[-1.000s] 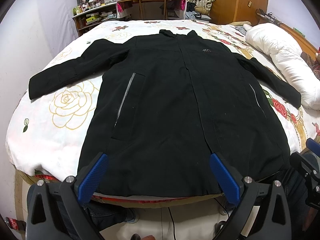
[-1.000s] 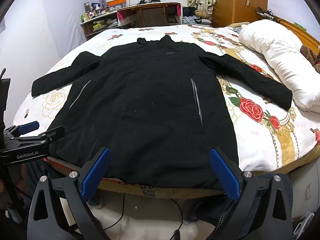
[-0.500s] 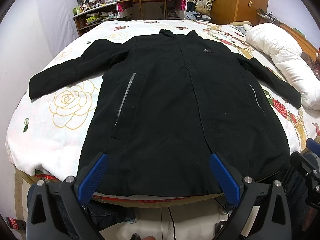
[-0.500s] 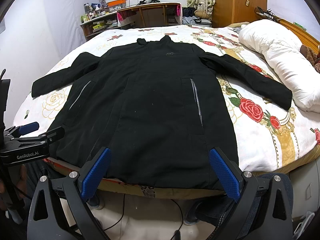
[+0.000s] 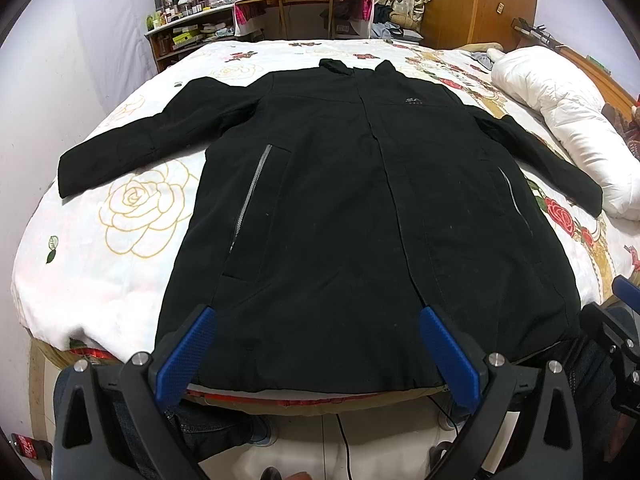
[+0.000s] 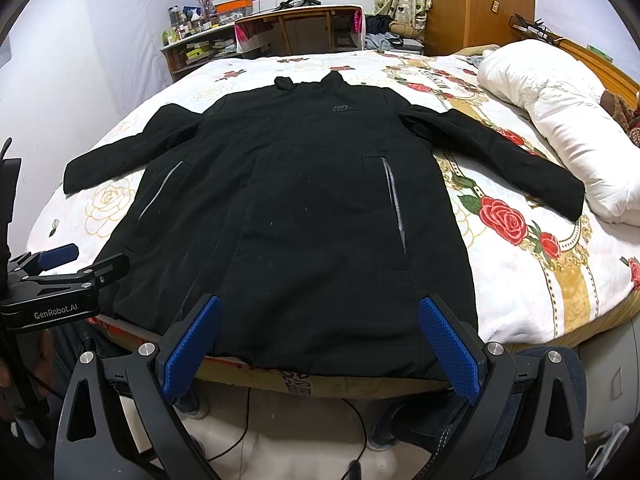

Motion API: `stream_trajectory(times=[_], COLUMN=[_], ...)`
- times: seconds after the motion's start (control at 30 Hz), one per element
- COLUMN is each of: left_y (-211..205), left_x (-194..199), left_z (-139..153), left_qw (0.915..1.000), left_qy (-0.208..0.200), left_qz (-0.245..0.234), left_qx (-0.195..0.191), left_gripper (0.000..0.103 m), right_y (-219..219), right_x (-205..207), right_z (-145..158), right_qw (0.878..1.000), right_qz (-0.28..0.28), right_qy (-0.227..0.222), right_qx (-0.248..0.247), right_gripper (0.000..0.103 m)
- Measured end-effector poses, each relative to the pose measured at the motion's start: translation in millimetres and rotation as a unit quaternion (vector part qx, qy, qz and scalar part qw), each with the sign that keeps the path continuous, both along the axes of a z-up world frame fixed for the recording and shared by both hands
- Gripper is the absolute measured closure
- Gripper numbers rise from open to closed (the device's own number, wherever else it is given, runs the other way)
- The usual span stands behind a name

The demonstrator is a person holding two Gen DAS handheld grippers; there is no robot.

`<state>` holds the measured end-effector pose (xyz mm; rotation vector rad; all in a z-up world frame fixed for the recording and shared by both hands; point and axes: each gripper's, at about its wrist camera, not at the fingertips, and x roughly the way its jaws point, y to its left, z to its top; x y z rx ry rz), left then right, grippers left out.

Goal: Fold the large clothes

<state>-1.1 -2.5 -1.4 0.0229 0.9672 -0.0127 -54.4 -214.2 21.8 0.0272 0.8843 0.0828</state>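
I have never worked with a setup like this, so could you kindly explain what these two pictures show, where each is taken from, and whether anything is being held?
There is no robot arm here: a person holds one two-finger gripper in each hand, and each carries a wide-angle camera looking forward along its blue-padded fingers. One picture comes from the left gripper, the other from the right gripper. Both look over the foot of a bed with a rose-patterned cover. A long black coat lies flat on it, front up, sleeves spread out to the sides. A white rolled duvet lies beside one sleeve. Both grippers are open, near the coat's hem, and hold nothing; folding has not begun.
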Motion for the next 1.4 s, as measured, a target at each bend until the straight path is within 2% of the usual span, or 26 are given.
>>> stream_trajectory(times=[0.53,0.87,1.1,1.4], left_y=[0,4,17,59], left_x=[3,12,33,81], left_z=[-5,-10,-11,-20], left_qw=[1.0,0.9999,0.9998,0.9984], left_qy=[0.005,0.007,0.0,0.0], left_qz=[0.0,0.002,0.015,0.057], left_qx=[0.004,0.008,0.012,0.004], left_gripper=[0.0,0.0,0.0,0.0], right_y=[1,0,5,20], right_x=[1,15,40,90], right_z=[-1,-3,-5,-10], right_qw=[1.0,1.0,1.0,0.999], right_qz=[-0.001,0.01,0.027,0.044], right_qy=[0.001,0.002,0.001,0.009], right_qx=[0.0,0.002,0.009,-0.004], right_gripper=[0.004,0.004,0.004,0.004])
